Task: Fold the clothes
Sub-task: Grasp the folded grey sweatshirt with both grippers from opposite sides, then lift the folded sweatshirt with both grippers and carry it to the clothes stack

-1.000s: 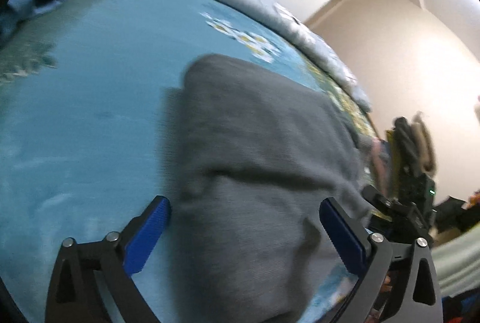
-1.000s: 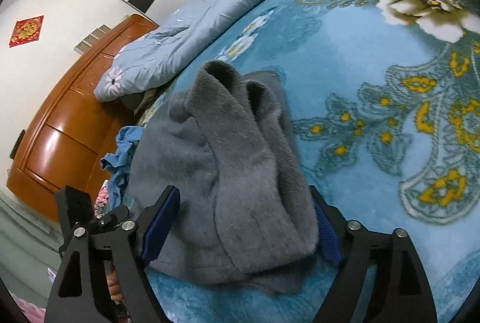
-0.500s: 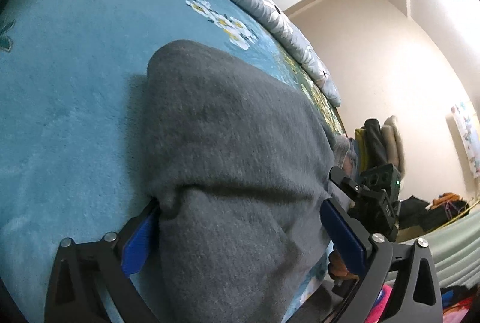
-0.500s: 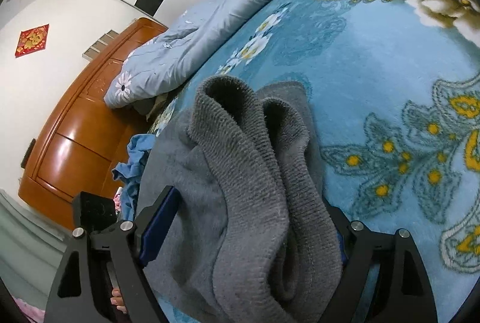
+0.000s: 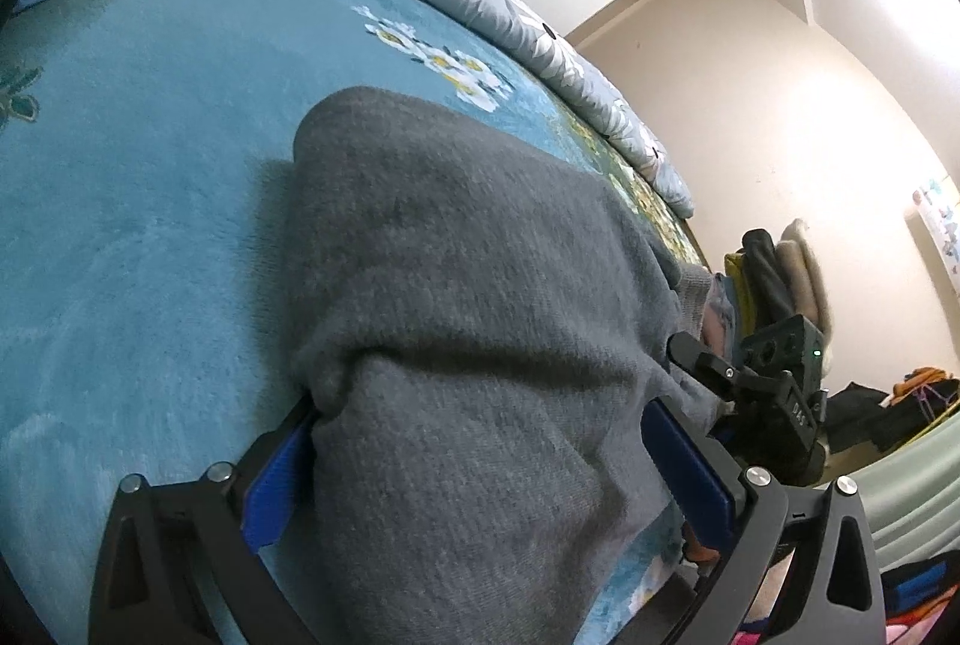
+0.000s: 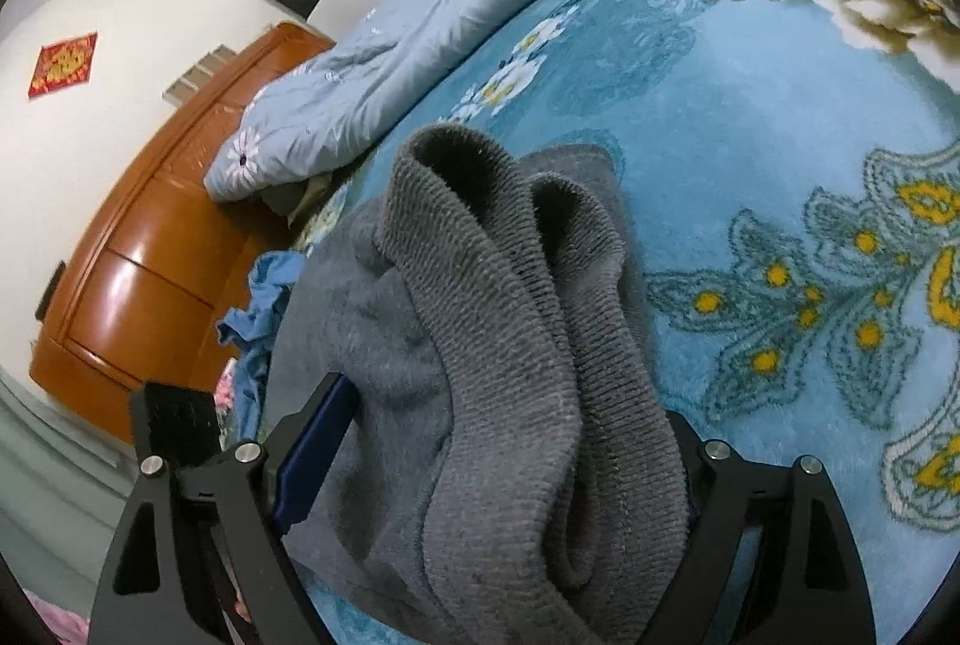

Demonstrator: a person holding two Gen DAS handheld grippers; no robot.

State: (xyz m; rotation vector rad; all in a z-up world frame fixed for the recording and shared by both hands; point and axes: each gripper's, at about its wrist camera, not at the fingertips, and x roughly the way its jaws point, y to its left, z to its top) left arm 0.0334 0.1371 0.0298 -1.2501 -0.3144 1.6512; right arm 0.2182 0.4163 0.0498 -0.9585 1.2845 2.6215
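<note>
Thick grey sweater (image 5: 480, 321), ribbed hem (image 6: 516, 345) bunched, between wide-spread left claw (image 5: 480, 471) and right claw (image 6: 498, 459).

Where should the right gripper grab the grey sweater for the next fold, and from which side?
Probably at the ribbed hem, where the doubled layers bunch into thick ridges between the right gripper fingers. Come in low along the blue blanket from the near edge, jaws straddling both ridges so no layer slips. The left gripper already straddles the grey sweater at its smooth folded end.

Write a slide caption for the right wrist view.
Right gripper wide around folded grey sweater on blue floral blanket.
</note>
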